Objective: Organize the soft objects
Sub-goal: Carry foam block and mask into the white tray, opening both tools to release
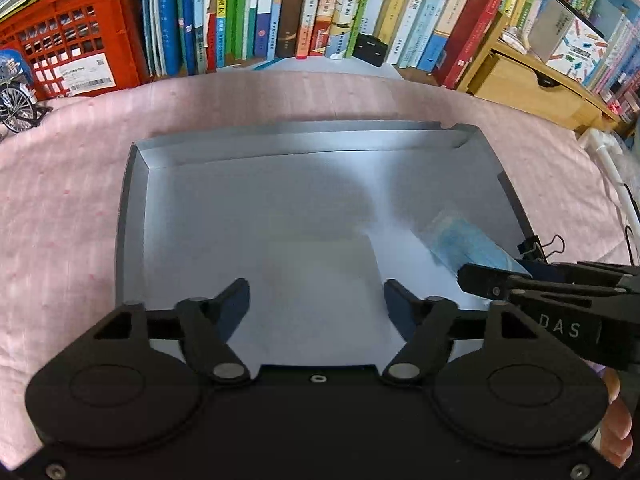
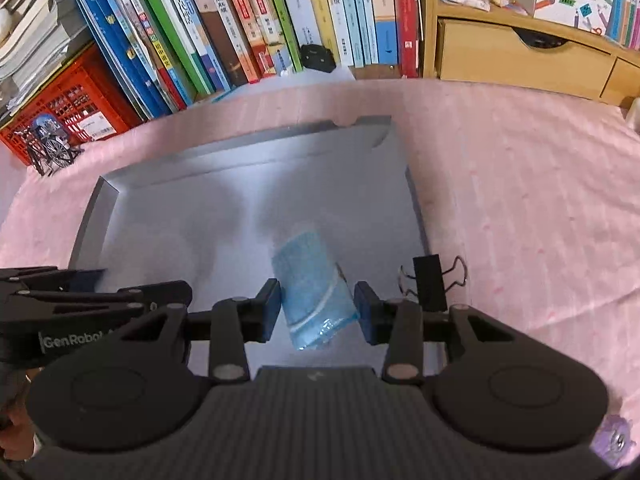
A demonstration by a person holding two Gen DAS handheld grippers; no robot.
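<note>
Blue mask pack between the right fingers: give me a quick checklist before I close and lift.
1. Blue mask pack centred in right gripper: ok, slightly tilted.
2. Pads touching pack: cannot tell; jaws look open, near its sides.
3. Pack lies inside grey tray: ok.
4. Left gripper clear of pack: ok, open over bare tray floor.
5. Binder clip on tray's right edge clear of right finger: not ok, very close.

- Tray point(image 2: 248, 184): silver-grey, plain.
- Folded cloth point(image 2: 314, 292): light blue, with a pale curved stripe (finely textured weave).
- Bedcover point(image 2: 520, 208): pink, faint stripes, scattered darker pink dots.
- Crate point(image 1: 80, 36): red lattice.
- Binder clip point(image 2: 430, 282): black.
- Gripper pads point(image 2: 273, 308): dark blue.
- Drawer unit point(image 2: 520, 56): pale wood.
</note>
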